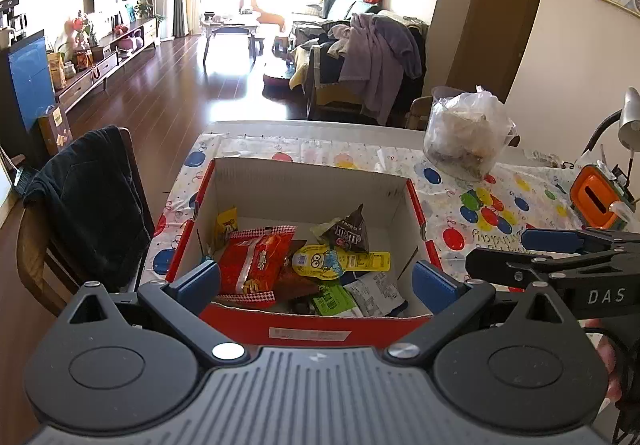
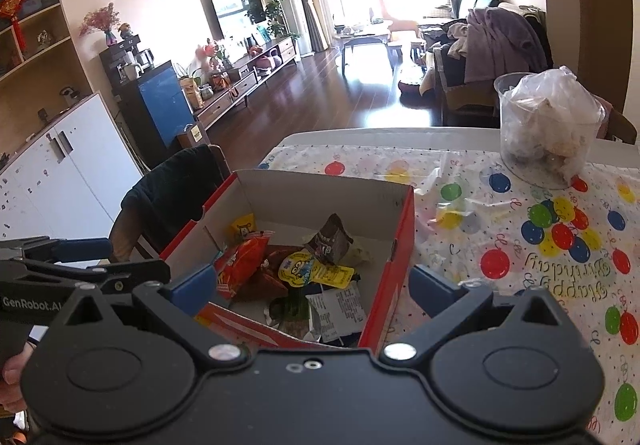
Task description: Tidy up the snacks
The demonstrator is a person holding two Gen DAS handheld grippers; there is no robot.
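Snacks, assorted, loose in an open red box [image 1: 416,201] with pale inside walls, set on the worktop [image 1: 312,127]: red packet [image 1: 254,263], largest, lying flat at the left; brown pyramid chocolate pouch [image 1: 350,231], upright toward the back; yellow cartoon pouch [image 1: 340,260] across the middle; green packet [image 1: 332,299] and white printed packet [image 1: 378,295] at the near wall; small yellow packet [image 1: 226,223] against the left wall.

Left gripper [image 1: 316,279]: fingers spread wide over the box's near edge, holding nothing. Right gripper [image 2: 312,287]: fingers likewise wide apart, empty, over the box's near right corner.

Surroundings: balloon-print cloth [image 2: 560,229] covering the worktop; clear tub [image 2: 548,129] lined with a plastic bag, well behind the box; orange gadget [image 1: 596,203] at the right edge; chair [image 1: 86,201] draped with a dark garment, left.
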